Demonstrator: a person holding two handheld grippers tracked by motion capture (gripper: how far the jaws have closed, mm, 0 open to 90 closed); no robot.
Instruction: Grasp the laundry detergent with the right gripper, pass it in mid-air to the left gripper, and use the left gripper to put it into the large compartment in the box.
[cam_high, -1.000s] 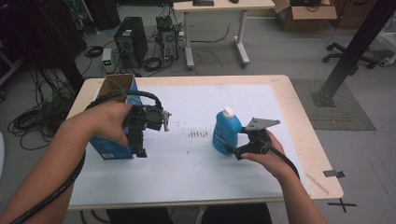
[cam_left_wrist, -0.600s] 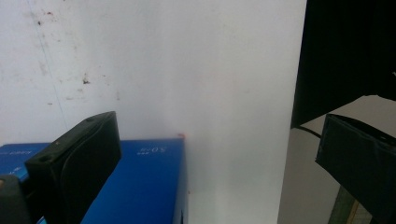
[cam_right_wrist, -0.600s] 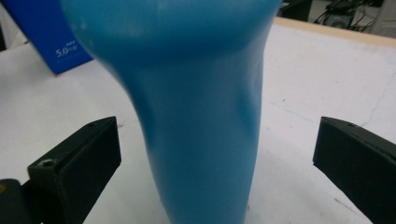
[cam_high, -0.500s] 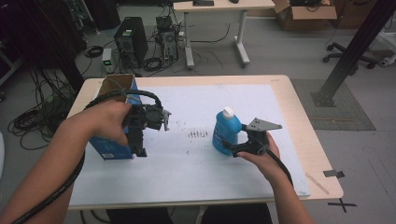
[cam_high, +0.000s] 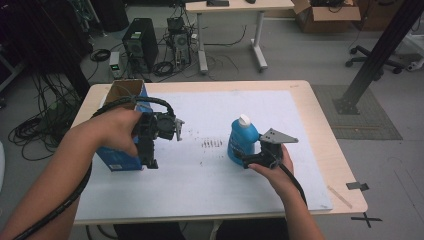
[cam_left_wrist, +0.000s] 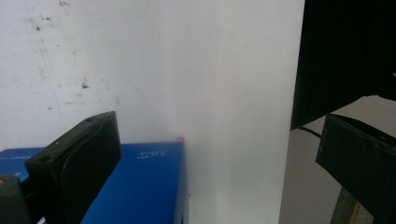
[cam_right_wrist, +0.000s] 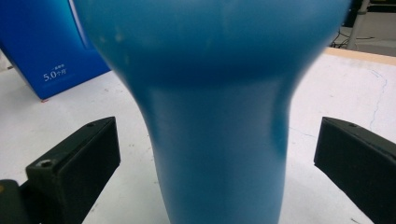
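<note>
High view: a smooth blue plastic bottle (cam_high: 242, 140) with a white cap is seen standing upright on the white sheet (cam_high: 210, 175) that covers the pale wooden table (cam_high: 330, 145), right of the middle. The right gripper (cam_high: 248, 161) is held low against the bottle's near side, its grey three-cornered plate up. In the right gripper view the bottle (cam_right_wrist: 219, 116) is shown between the two black jaws, which are spread wide, with a gap of white sheet left on either side of the bottle's narrow, rounded part; nothing is pinched. The bottle's surface is glossy and swells outward toward the top of that view.

A blue cardboard box (cam_high: 120, 150) with an open brown top is seen at the left part of the sheet, near the table's left edge. The left gripper (cam_high: 150, 162) is pointed downward just beside the box's right face. In the left gripper view its matt black jaws are spread apart, with the flat, sharp-cornered blue box (cam_left_wrist: 140, 186) lying beside the left jaw, and the sheet's straight edge running between the jaws.

Between box and bottle an open stretch of sheet is left, marked by a patch of small dark smudges (cam_high: 211, 143). The sheet's near and far parts are bare.
</note>
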